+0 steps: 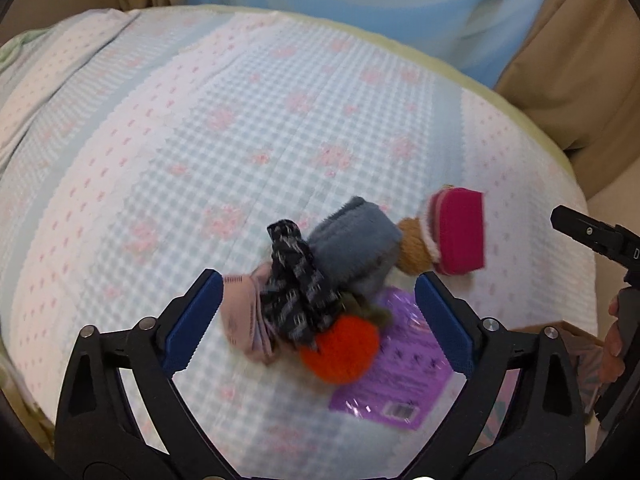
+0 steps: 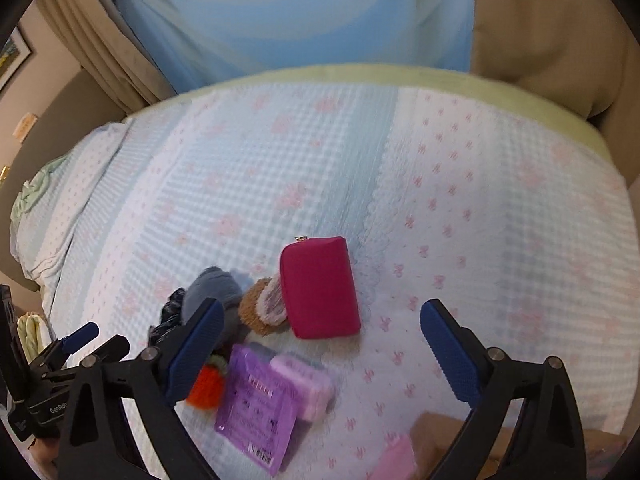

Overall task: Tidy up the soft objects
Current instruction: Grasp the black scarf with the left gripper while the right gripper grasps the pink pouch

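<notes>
A pile of soft things lies on the bed: a pink sock (image 1: 244, 320), a dark patterned cloth (image 1: 294, 284), a grey-blue fuzzy roll (image 1: 354, 244), an orange knitted fruit (image 1: 340, 348), a brown plush (image 1: 414, 246), a magenta pouch (image 1: 458, 230) and a purple packet (image 1: 400, 368). My left gripper (image 1: 320, 324) is open above the pile, its jaws around the sock, cloth and fruit. My right gripper (image 2: 320, 356) is open and empty above the bed, with the magenta pouch (image 2: 320, 286) just beyond it and the purple packet (image 2: 258, 404) below.
The blue and pink checked bedspread (image 1: 240, 120) covers the bed. A brown cardboard box (image 2: 444, 432) with a pink item (image 2: 396, 460) sits at the near edge. Beige curtains (image 2: 540, 20) and a blue panel (image 2: 300, 12) stand behind the bed.
</notes>
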`<move>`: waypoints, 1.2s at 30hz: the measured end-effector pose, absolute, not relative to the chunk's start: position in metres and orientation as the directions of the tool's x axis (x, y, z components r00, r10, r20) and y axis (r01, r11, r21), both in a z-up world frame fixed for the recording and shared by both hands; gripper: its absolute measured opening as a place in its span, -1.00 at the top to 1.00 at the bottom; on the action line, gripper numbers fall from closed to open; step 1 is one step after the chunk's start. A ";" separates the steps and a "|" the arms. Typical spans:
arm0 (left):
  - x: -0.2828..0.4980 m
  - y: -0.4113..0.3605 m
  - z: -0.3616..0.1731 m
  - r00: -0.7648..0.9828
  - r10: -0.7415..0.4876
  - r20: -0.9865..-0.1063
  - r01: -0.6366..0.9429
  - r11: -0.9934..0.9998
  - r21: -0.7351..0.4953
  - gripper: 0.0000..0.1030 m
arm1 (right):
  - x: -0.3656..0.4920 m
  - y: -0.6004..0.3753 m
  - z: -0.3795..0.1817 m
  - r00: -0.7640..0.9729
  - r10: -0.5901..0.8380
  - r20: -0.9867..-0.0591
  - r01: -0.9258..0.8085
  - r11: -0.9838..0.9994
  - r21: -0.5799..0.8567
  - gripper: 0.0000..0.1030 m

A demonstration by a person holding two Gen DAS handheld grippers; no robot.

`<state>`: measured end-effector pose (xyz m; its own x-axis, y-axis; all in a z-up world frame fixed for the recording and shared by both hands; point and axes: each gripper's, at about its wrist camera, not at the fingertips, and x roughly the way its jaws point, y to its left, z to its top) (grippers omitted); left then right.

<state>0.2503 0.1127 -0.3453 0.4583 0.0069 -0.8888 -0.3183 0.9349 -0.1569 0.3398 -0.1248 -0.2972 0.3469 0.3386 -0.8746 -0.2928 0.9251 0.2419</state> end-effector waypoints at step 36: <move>0.303 0.140 -0.445 0.305 -0.092 -0.948 -0.322 0.927 -0.193 0.41 | 0.394 -0.083 -0.411 0.187 0.407 -0.894 -0.213 0.905 0.368 0.15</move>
<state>0.3033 0.1400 -0.4445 0.3051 -0.0916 -0.9479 -0.3218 0.9269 -0.1931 0.3941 -0.0833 -0.4110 0.1867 0.4070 -0.8941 -0.2127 0.9053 0.3677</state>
